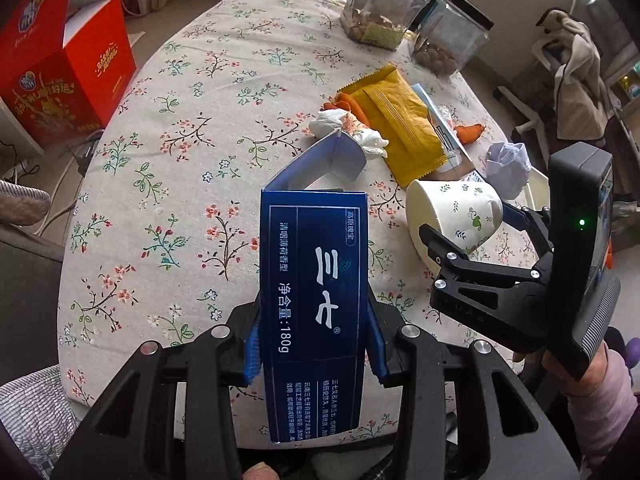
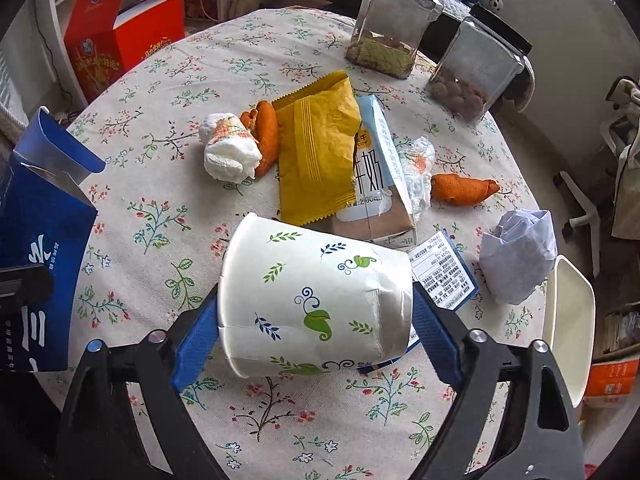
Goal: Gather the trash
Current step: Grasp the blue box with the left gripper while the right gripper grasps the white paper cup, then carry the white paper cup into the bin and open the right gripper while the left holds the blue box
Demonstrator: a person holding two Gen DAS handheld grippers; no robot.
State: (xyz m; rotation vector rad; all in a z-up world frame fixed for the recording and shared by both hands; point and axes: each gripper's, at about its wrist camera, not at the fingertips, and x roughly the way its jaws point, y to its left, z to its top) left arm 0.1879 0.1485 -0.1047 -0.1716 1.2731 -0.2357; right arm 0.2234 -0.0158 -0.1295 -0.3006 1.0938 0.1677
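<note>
A blue toothpaste box (image 1: 316,280) with its top flap open stands up between the fingers of my left gripper (image 1: 314,332), which is shut on its long sides. The same box (image 2: 40,240) shows at the left edge of the right wrist view. A white paper cup (image 2: 312,300) with a leaf print lies on its side on the floral tablecloth (image 2: 160,220). My right gripper (image 2: 316,328) straddles it, one blue pad against the rim and the other against the base. From the left wrist view the right gripper (image 1: 472,232) is on that cup (image 1: 456,208).
Behind the cup lie a yellow wrapper (image 2: 316,152), a milk carton (image 2: 376,184), a tissue wad (image 2: 228,152), orange peels (image 2: 268,136), a crumpled paper ball (image 2: 516,256) and a printed blue card (image 2: 444,276). Two clear jars (image 2: 392,28) stand at the back. A red box (image 2: 120,40) sits beyond the left edge.
</note>
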